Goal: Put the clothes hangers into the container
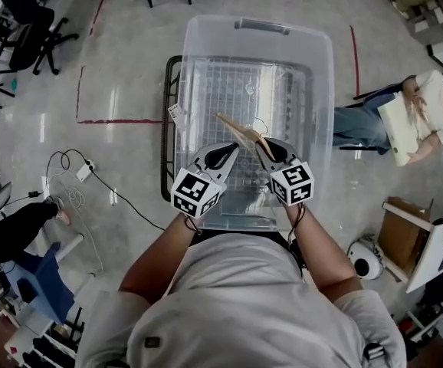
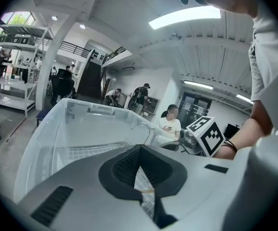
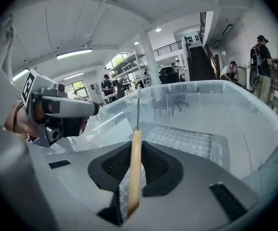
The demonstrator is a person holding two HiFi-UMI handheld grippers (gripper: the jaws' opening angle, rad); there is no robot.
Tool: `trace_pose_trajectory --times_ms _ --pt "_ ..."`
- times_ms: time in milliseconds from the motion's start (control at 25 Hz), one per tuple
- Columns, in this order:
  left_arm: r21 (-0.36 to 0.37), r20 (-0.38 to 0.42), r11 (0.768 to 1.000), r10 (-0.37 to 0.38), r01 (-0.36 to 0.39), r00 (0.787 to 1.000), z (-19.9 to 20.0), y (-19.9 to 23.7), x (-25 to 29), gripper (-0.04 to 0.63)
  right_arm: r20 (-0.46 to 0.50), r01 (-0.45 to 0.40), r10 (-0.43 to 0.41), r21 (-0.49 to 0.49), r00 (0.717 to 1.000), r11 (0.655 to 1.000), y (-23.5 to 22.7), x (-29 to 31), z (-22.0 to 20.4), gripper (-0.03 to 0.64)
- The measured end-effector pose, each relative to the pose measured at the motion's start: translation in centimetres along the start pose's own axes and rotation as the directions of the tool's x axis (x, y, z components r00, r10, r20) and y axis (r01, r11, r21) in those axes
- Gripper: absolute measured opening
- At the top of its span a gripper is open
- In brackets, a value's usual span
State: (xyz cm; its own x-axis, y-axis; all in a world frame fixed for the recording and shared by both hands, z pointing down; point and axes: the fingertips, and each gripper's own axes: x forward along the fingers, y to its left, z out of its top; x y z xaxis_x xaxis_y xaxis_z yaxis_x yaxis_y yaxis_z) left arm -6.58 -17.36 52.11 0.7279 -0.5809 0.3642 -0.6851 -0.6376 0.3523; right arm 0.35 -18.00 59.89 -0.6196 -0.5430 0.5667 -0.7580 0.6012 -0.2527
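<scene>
2 grippers, 1 hanger, 1 container, 1 cart. L gripper (image 1: 223, 154) and R gripper (image 1: 266, 150) sit side by side just in front of the person's chest, both over the container's near end. R jaws are clamped on the wooden hanger (image 1: 241, 131), seen edge-on btwn the pads. L jaws are nearly together, w/ a thin tan sliver of the same hanger pinched across the gap. The hanger's long axis runs across the container, slanting from far-left to near-right. Its wire hook points up and away from the person. The hanger is inside the rim outline; can't tell if it touches the bottom. The clear container (image 1: 325, 90) rests on a black wire cart (image 1: 165, 129). Beyond, at right, 1 seated person (image 1: 428, 113).
</scene>
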Motion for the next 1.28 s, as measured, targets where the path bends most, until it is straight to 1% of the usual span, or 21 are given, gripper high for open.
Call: trace_pose_trajectory --times_ms 160,320,480,680,920,1040,1280 --pt "-0.008 -0.043 1.000 0.011 -0.011 0.999 -1.8 1.0 1.9 0.017 -0.028 -0.005 0.005 -0.002 1.000 1.000 -0.8 1.9 -1.6 0.066" --pt "-0.023 -0.078 1.000 0.014 -0.016 0.997 -3.4 1.7 3.3 0.017 -0.048 -0.013 0.013 0.016 0.999 1.000 -1.5 3.6 -3.3 0.066" --pt "-0.026 -0.100 1.000 0.005 -0.008 0.995 -4.1 2.2 4.5 0.015 -0.105 -0.022 0.024 0.021 0.994 1.000 -2.4 5.2 -5.1 0.066" --pt "-0.026 -0.127 1.000 0.004 -0.008 0.992 -5.0 2.9 5.7 0.017 -0.163 -0.028 0.037 0.059 0.986 0.998 -3.5 7.3 -7.7 0.066" --pt "-0.026 -0.147 1.000 0.010 -0.014 0.989 -5.5 3.5 6.8 0.017 -0.234 0.002 0.009 0.047 0.972 0.999 -5.4 8.9 -9.9 0.067" --pt "-0.023 -0.155 1.000 0.013 -0.016 0.988 -5.8 3.9 7.4 0.017 -0.245 0.021 -0.007 0.054 0.969 0.998 -6.5 9.6 -10.1 0.074" --pt "-0.032 -0.151 0.999 0.022 -0.027 0.988 -6.1 4.7 8.6 0.017 -0.336 0.080 -0.047 0.084 0.941 0.993 -9.7 10.8 -12.0 0.133"
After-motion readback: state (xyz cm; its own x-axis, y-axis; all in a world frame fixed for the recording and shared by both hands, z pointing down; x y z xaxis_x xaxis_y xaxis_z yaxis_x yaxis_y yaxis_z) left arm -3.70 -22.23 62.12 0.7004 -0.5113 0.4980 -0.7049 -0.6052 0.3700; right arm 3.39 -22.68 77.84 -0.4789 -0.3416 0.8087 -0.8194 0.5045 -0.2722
